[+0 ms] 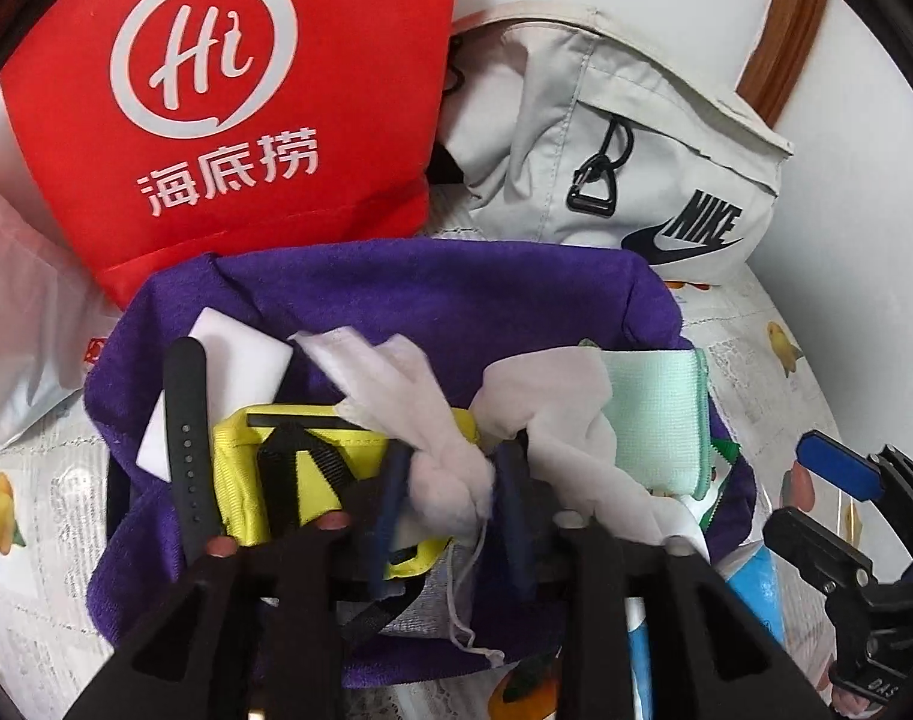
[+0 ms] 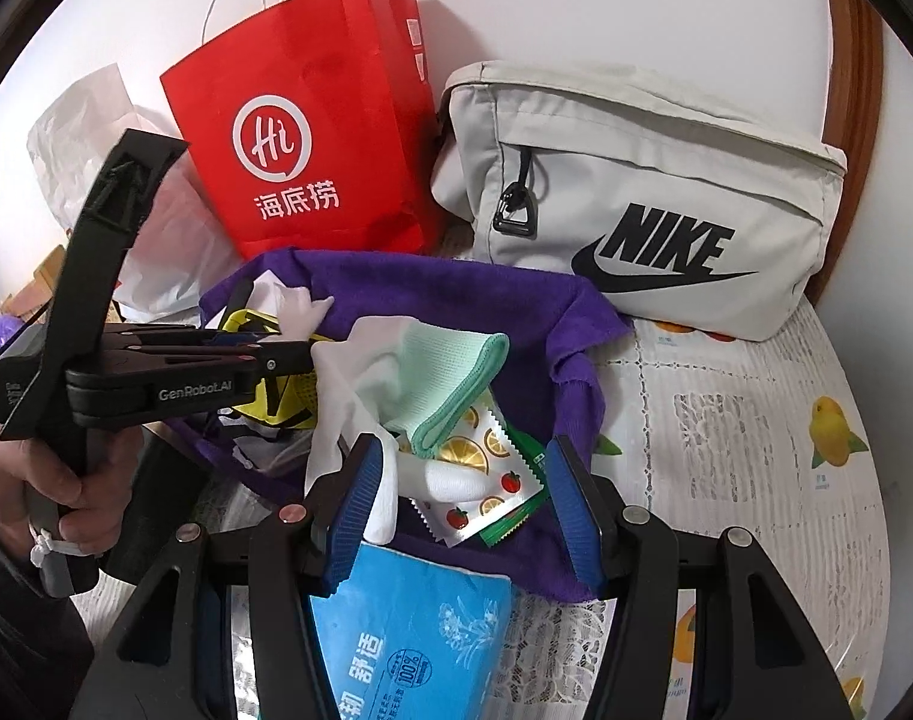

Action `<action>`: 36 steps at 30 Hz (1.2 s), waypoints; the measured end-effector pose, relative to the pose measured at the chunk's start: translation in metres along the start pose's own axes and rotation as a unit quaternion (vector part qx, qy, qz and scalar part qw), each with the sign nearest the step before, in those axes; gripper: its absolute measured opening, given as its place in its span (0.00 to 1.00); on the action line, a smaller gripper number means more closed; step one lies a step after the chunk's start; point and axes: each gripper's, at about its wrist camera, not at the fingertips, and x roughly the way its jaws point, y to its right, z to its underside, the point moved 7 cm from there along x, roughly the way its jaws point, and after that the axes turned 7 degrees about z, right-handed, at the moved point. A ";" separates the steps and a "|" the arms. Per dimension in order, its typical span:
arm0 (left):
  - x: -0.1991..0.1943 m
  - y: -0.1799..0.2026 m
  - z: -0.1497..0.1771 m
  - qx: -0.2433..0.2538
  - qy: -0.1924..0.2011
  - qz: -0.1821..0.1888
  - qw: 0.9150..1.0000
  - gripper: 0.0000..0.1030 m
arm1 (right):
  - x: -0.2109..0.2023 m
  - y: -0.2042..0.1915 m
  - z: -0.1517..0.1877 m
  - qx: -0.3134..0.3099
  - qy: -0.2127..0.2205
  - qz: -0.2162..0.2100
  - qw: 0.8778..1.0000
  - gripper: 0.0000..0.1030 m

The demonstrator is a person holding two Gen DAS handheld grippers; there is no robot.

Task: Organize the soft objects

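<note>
The jaws of the left gripper [image 1: 450, 486] are drawn in tight on a bunched wad of white tissue [image 1: 450, 480], its loose ends fanning up and away over the pile. The jaws of the right gripper [image 2: 465, 510] stand wide apart and hold nothing; they hang over a white cloth [image 2: 360, 396], a mint green cloth [image 2: 450, 372] and a fruit-printed sachet [image 2: 486, 480].

All of this sits heaped on a purple towel [image 1: 432, 288] spread on a table covered with a lemon-patterned tablecloth [image 2: 756, 420]. Also in the heap are a yellow pouch [image 1: 240, 480] with black webbing, a black watch strap [image 1: 186, 438] and a white sponge block [image 1: 240, 354]. A blue tissue pack [image 2: 408, 630] lies at the near edge, just under the right gripper. Behind the towel, against the wall, stand a red paper bag [image 2: 312, 144] and a pale grey Nike bag [image 2: 636, 192].

The step in hand looks like lifting the tissue clear of the heap. To do it well, I would raise it slowly and straight up, since its trailing ends lie across the yellow pouch and may drag on it. A thin cord hangs near the tissue, so watch that it does not come along. The free right gripper could pin the white cloth down if it starts to lift too
</note>
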 end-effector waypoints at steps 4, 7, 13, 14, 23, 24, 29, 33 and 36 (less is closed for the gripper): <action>-0.012 0.001 -0.003 0.001 0.022 -0.010 1.000 0.63 | -0.006 -0.002 0.003 0.000 -0.001 -0.003 1.000 0.55; -0.022 0.002 -0.005 -0.003 0.027 -0.017 0.999 0.68 | -0.012 -0.004 0.006 0.001 0.000 -0.003 1.000 0.55; -0.048 0.007 -0.001 0.008 0.042 -0.043 0.998 0.71 | -0.031 -0.008 0.007 0.005 0.006 -0.007 1.000 0.55; -0.053 0.008 0.000 0.008 0.045 -0.046 0.998 0.73 | -0.036 -0.009 0.008 0.004 0.008 -0.006 1.000 0.55; -0.120 0.015 0.033 -0.011 0.074 -0.068 0.995 0.82 | -0.084 -0.024 0.019 0.004 0.023 -0.009 1.000 0.65; -0.127 0.017 0.039 -0.014 0.076 -0.070 0.995 0.84 | -0.090 -0.025 0.021 0.003 0.026 -0.008 1.000 0.68; -0.164 0.022 0.070 -0.025 0.087 -0.091 0.992 0.87 | -0.124 -0.033 0.037 0.002 0.038 -0.002 0.999 0.74; -0.196 0.026 0.102 -0.036 0.102 -0.101 0.989 0.91 | -0.147 -0.036 0.051 0.005 0.045 0.008 0.999 0.76; -0.217 0.031 0.125 -0.046 0.115 -0.101 0.987 0.94 | -0.162 -0.040 0.063 0.012 0.045 0.011 0.999 0.79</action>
